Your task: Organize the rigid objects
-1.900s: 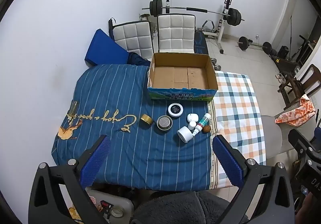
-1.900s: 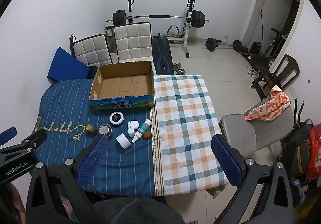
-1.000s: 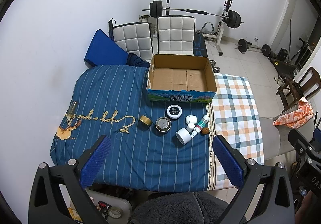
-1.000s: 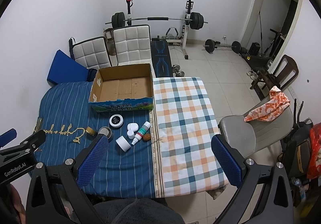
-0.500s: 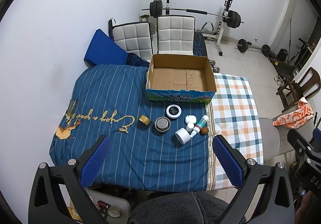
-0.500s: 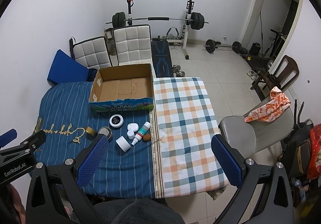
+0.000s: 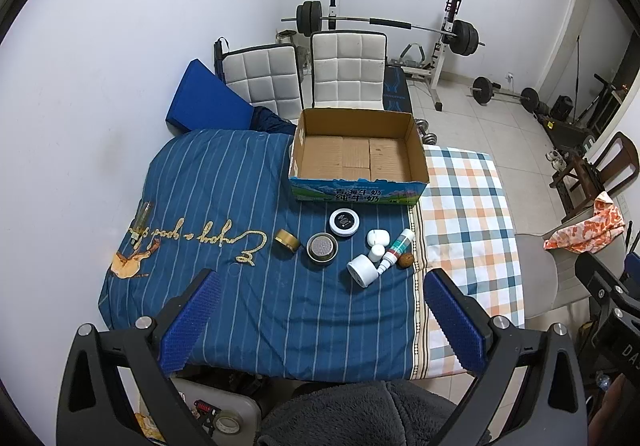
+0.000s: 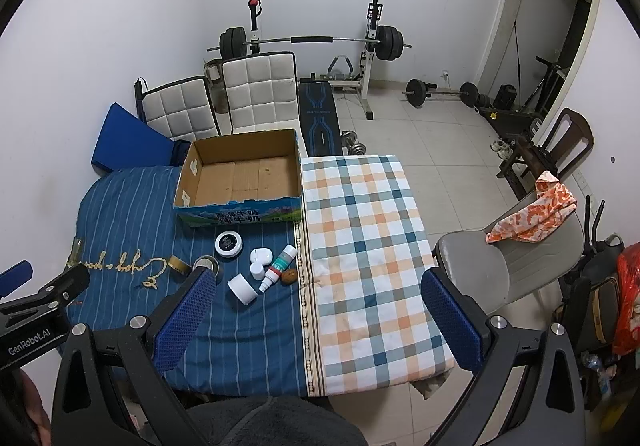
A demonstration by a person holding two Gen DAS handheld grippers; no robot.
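Observation:
An open, empty cardboard box (image 7: 358,160) (image 8: 244,170) stands at the far side of a table covered with a blue striped cloth (image 7: 224,206). In front of it lie several small items: a round black-and-white tin (image 7: 344,222), a metal tin (image 7: 322,248), a gold tape roll (image 7: 287,240), a white jar (image 7: 362,270), a small white case (image 7: 378,236), a dropper bottle (image 7: 396,248) and a brown nut (image 7: 406,259). My left gripper (image 7: 320,322) is open and empty, high above the near table edge. My right gripper (image 8: 316,320) is open and empty, above the near edge.
A checked cloth (image 8: 368,246) covers the table's right half. Two white padded chairs (image 7: 348,74) and a blue cushion (image 7: 208,102) stand behind the table. A grey chair with an orange cloth (image 8: 532,210) stands to the right. A barbell rack (image 8: 312,42) is at the back wall.
Both views have shifted very slightly; the table items have not moved. Both grippers stay open and empty.

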